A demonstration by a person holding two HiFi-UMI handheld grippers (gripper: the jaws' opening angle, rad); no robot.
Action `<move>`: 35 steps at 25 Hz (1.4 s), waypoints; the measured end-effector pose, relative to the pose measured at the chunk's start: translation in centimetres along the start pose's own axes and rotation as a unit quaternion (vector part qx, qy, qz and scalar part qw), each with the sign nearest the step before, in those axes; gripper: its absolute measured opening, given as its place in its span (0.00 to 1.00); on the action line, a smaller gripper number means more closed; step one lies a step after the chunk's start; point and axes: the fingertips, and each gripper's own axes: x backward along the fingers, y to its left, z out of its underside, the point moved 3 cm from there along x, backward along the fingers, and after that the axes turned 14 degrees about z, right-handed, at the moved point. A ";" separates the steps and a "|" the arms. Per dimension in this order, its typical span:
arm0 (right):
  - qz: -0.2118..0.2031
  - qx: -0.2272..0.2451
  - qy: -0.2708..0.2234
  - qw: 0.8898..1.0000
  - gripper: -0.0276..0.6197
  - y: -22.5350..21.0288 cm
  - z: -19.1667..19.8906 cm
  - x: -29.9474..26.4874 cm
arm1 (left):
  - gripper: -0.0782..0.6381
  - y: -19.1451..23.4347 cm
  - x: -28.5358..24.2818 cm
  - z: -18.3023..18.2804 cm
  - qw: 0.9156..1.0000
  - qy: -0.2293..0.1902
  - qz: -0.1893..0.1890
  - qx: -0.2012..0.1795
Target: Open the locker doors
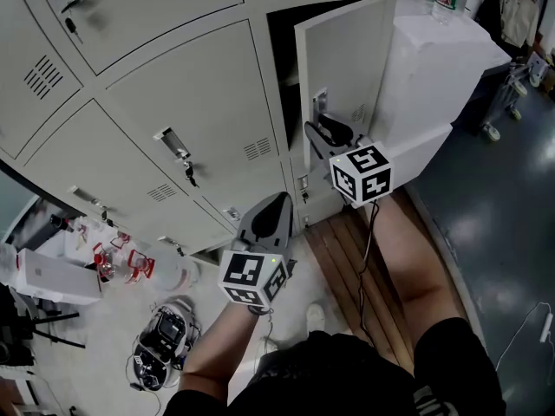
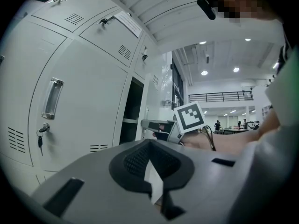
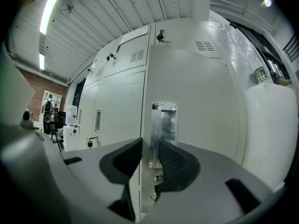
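- Progress: one locker door (image 1: pixel 342 68), at the right end of the bank, stands swung outward and exposes its dark compartment (image 1: pixel 282 50). It looks well on the way to fully open.
- Right claw (image 1: pixel 323 131): clamped on that door's free edge, one jaw on either side, just beside the recessed handle (image 3: pixel 163 125).
- Left claw (image 1: pixel 281 201): jaws together with nothing between them. It is held low in front of the shut doors and touches none.
- Remaining: every other door, such as the neighbouring closed door (image 1: pixel 191 102), is yet to be opened.
- Count: two claws and one open door. At least six closed doors are probably in view, though the picture's edges cut the bank off. Two keys hang in locks, one of them here (image 1: pixel 187 177).
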 end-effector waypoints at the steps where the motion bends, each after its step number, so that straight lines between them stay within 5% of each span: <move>1: -0.009 0.000 -0.001 1.000 0.21 -0.2 0.0 0.4 | 0.11 -0.3 -0.2 0.0 1.000 0.001 0.003 0.000; 6: -0.035 0.003 -0.006 0.999 0.21 -1.2 0.2 2.7 | 0.11 -1.6 -0.9 -0.4 1.000 0.008 0.028 -0.009; 16: -0.023 -0.005 -0.011 1.000 0.22 -3.5 0.7 6.9 | 0.11 -3.9 -1.2 -0.5 0.997 0.017 0.074 -0.014; 30: 0.107 -0.014 -0.023 0.994 0.26 -7.7 1.4 12.8 | 0.11 -6.8 -1.6 0.1 0.991 0.021 0.129 -0.010; 35: 0.141 -0.044 -0.018 0.989 0.37 -7.6 2.5 13.4 | 0.11 -7.1 -1.6 0.6 0.990 0.025 0.141 -0.004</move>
